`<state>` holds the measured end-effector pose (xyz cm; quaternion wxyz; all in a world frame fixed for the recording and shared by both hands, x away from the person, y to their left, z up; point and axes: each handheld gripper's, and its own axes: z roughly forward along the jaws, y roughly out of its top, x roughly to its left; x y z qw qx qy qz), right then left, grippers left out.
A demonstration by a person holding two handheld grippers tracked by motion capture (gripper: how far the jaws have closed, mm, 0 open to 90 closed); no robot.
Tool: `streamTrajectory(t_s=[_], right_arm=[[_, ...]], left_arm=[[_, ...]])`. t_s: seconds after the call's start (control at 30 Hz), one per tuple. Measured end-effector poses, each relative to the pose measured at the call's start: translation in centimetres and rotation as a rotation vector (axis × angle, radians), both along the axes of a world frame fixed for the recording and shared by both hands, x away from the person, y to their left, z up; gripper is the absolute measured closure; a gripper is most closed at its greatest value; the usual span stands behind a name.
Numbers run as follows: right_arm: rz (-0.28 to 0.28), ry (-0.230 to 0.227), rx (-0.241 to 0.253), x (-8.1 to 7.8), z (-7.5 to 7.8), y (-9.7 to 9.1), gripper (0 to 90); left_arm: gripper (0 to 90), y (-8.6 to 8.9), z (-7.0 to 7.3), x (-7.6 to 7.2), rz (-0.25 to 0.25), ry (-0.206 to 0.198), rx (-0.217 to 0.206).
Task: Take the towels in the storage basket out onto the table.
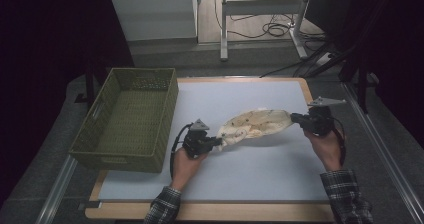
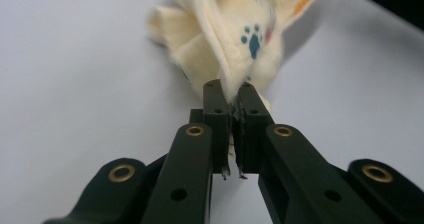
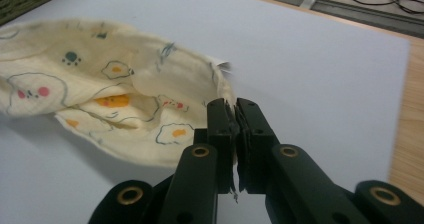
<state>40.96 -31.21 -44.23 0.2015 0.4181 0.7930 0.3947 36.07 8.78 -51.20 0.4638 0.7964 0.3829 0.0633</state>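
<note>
Between the left claw's (image 2: 232,101) two black jaws sits one end of the cloth (image 2: 235,39), pinched tight. Far across, the right claw (image 3: 234,115) is clamped on the other end, so the cloth (image 1: 257,124) hangs stretched just above the table (image 1: 240,169), right of the basket (image 1: 125,119). Pulling too hard could yank an edge free, and the cloth would flop down.

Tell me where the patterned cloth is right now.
In the high view the patterned cloth hangs mid-table between the left gripper and right gripper, right of the green basket.
</note>
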Motion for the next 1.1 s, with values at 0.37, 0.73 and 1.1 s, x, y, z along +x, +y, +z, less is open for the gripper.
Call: streamTrajectory(t_s=[0.37, 0.73, 1.1], right_arm=[[-0.097, 0.096, -0.024, 2.4, -2.3, -2.8, 79.5], [0.032, 0.107, 0.089, -0.3, -2.1, -1.7, 71.6], [0.233, 0.115, 0.059, -1.9, -3.4, 5.3, 67.2]], left_arm=[[73.0, 1.6, -1.1, 3.9, 0.137, 0.071, 0.077], [45.8, 1.8, -1.3, 3.0, 0.123, 0.054, 0.064], [42.2, 1.8, -2.0, 2.4, 0.107, 0.068, 0.082]])
